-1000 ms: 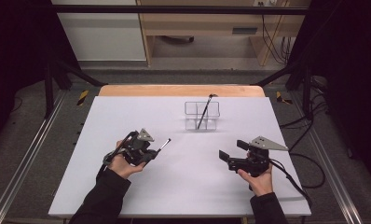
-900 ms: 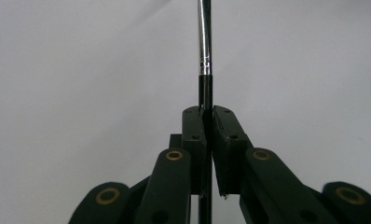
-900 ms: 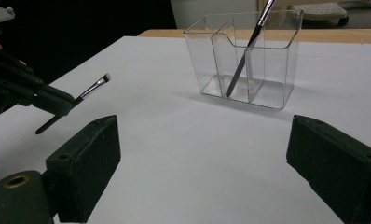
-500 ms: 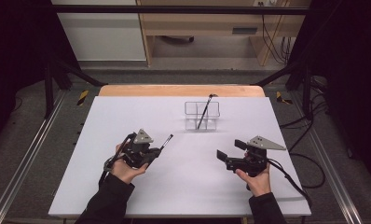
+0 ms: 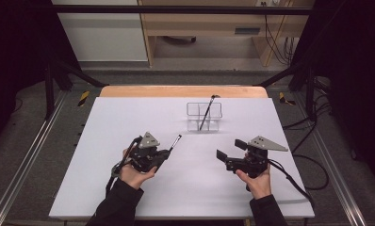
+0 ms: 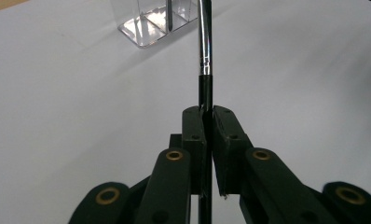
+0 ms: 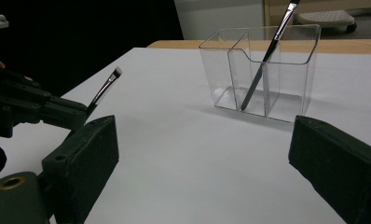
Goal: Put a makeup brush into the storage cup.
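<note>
Left gripper (image 5: 169, 151): jaws clamped on black handle of makeup brush (image 6: 204, 51), bristle end up and forward, aimed toward clear organiser (image 5: 204, 116), likely for dropping in handle-first or tip-up. Right gripper (image 5: 229, 150): jaws wide apart, nothing between, held low over white table (image 5: 105, 141) near the organiser, probably ready to steady it. Second brush (image 7: 267, 51): leaning in the organiser's middle compartment, bristles above rim.

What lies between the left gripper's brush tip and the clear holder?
Nothing: in the high view, bare white table separates the brush in the left gripper from the holder.
</note>
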